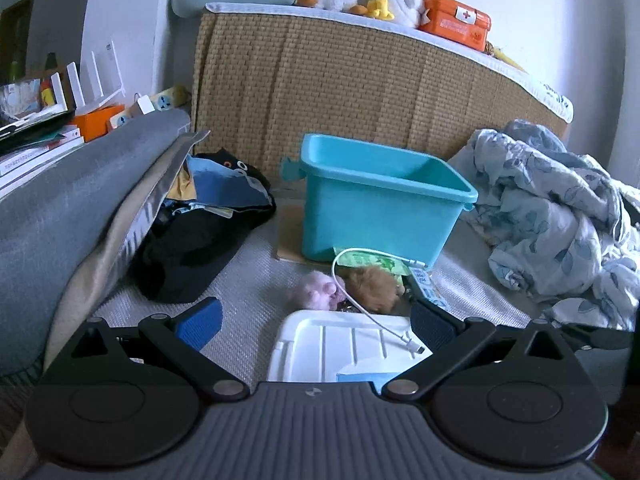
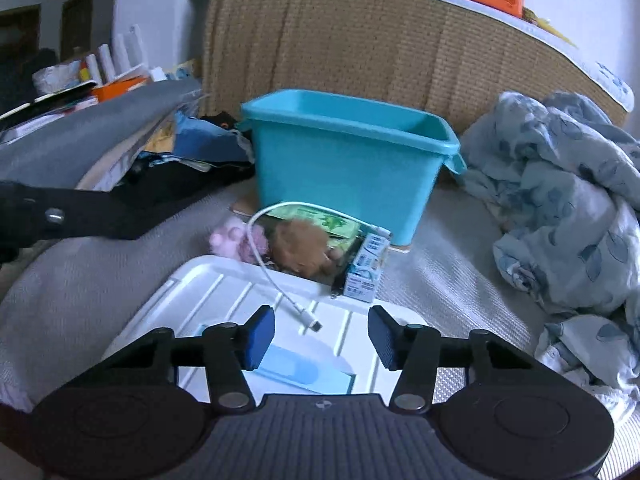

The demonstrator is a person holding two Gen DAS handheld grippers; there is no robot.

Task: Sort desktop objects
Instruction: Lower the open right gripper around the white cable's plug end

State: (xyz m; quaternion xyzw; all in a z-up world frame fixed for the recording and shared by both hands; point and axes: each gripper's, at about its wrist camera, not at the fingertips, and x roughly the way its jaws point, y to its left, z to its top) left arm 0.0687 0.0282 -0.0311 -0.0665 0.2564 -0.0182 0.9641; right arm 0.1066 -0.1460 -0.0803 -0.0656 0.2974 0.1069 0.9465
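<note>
While both grippers hang over the near end of the woven grey mat (image 1: 248, 300), nothing is in either grip. Right gripper (image 2: 322, 338): jaws partway apart, empty, straddling the white charging cable (image 2: 276, 280) where its plug end lies on the flat white ribbed plastic lid (image 2: 224, 292). Left gripper (image 1: 316, 318): jaws wide, also empty, the same lid between and below them. Far of the lid sits the clutter to sort: a pink fluffy plush (image 2: 236, 238) to the left, a tan fluffy plush (image 2: 304, 246) beside it, a green printed packet (image 2: 320, 216) behind, and a small blue-and-white carton (image 2: 366, 266) to the right. The cable loops over the plushes. A teal plastic bin (image 2: 348, 152), open-topped and seemingly empty, stands just beyond the pile. Judgement: the cable looks the likely pick. To do it well, lower the pads until they bracket the cord just behind the plug, close squarely so the thin cord does not slip out, then lift slowly, since the loop may drag the plushes along.
</note>
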